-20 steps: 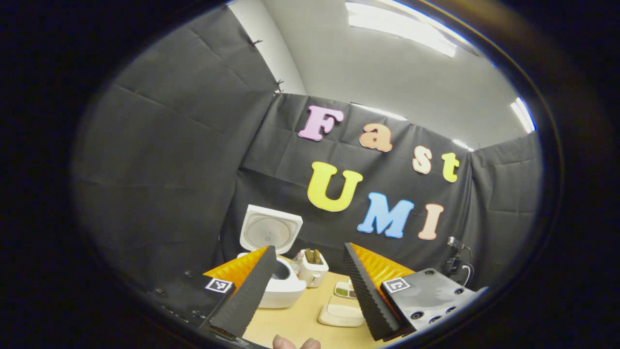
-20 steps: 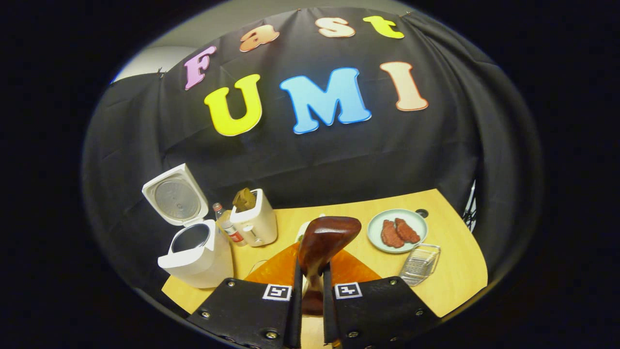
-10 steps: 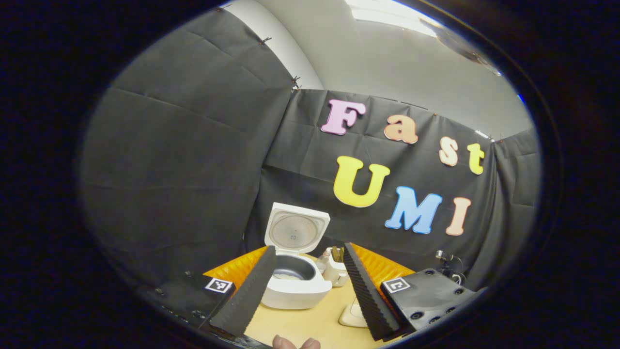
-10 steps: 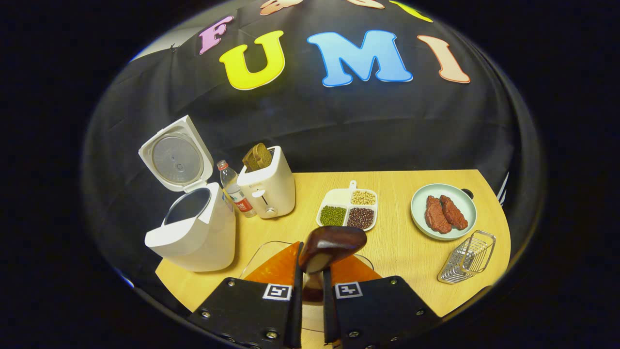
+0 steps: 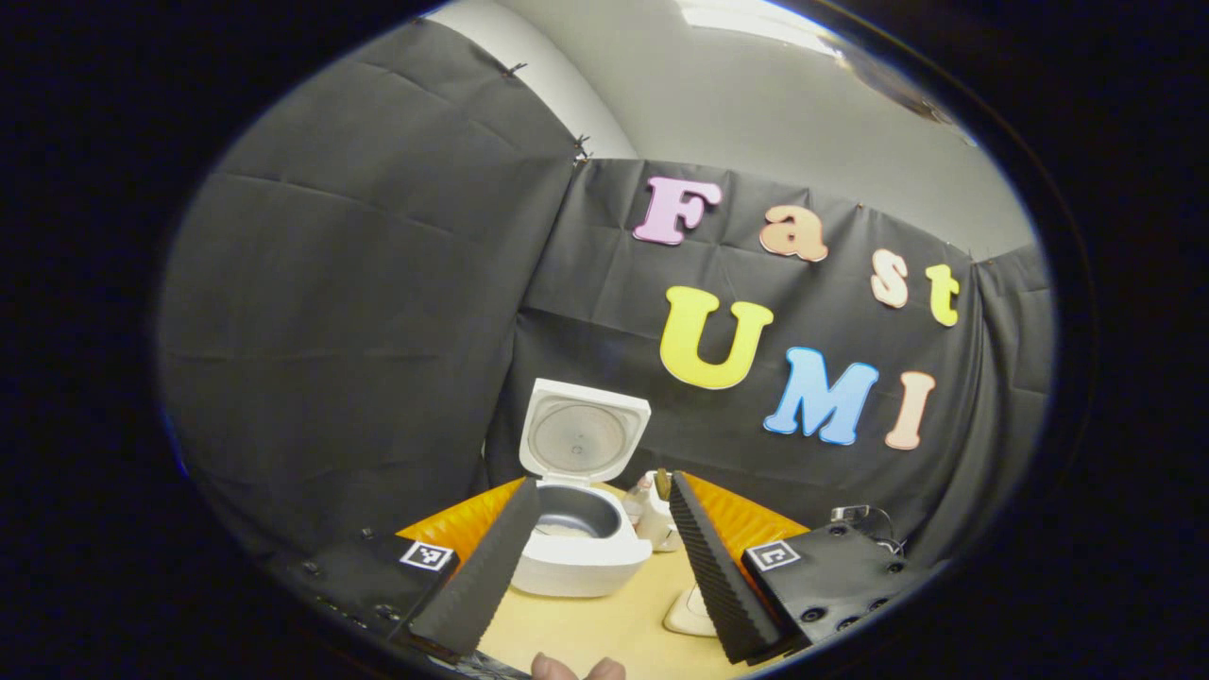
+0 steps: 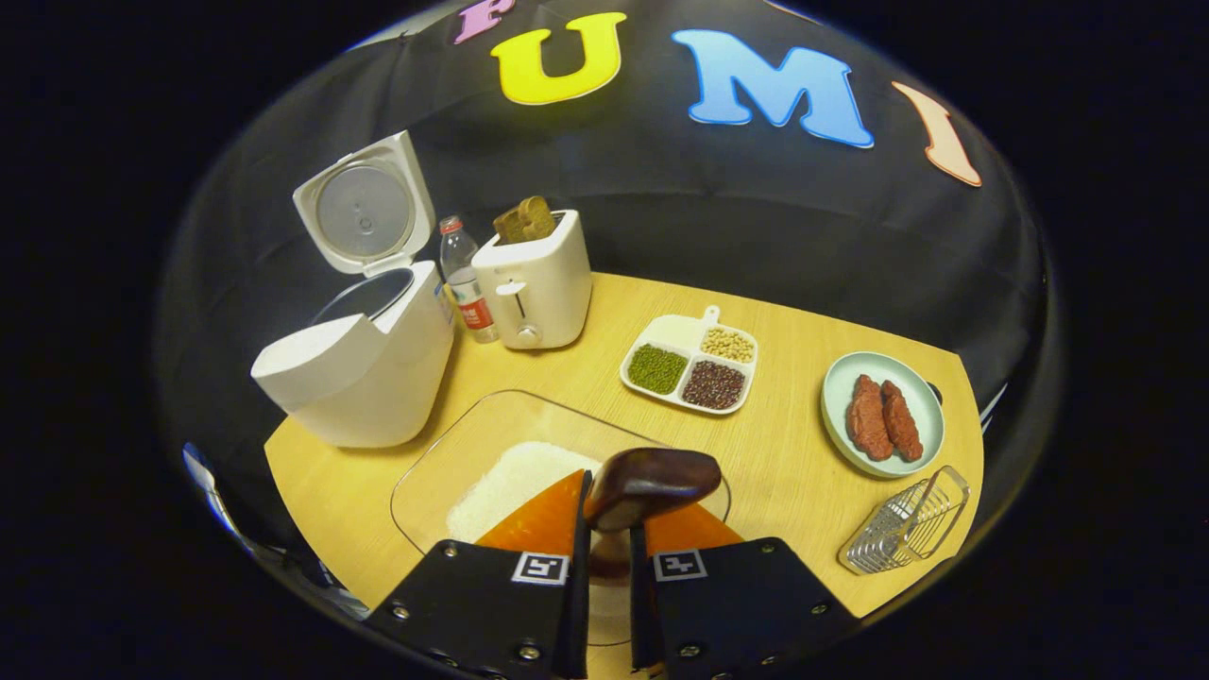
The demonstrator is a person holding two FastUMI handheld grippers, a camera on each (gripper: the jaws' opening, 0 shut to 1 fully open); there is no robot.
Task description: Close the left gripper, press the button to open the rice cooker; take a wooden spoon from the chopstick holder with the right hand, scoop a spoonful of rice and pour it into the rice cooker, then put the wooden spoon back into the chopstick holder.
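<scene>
The dark brown glossy wooden spoon is sitting clamped between the right gripper, whose jaws are pressing on its neck from both sides; the bowl of the spoon is pointing forward and hanging over the near edge of a clear rectangular glass dish. White rice is lying in a heap inside that dish, just beneath and to the left of the spoon.

The white plastic rice cooker is standing at the far left of the light wooden desk, its round-lined lid tipped up and its dark inner pot showing. Just beside it a small clear bottle with a red cap is standing upright, and next to that a white toaster is holding brown bread slices in its slot. Near the middle of the desk a white three-part tray is carrying green, dark red and pale beans. Farther right a pale green round plate is bearing two reddish meat pieces, and a wire rack is lying near the desk's right edge.

In the left gripper view, the left gripper is holding its jaws spread apart and grasping nothing, aimed at the open rice cooker.
</scene>
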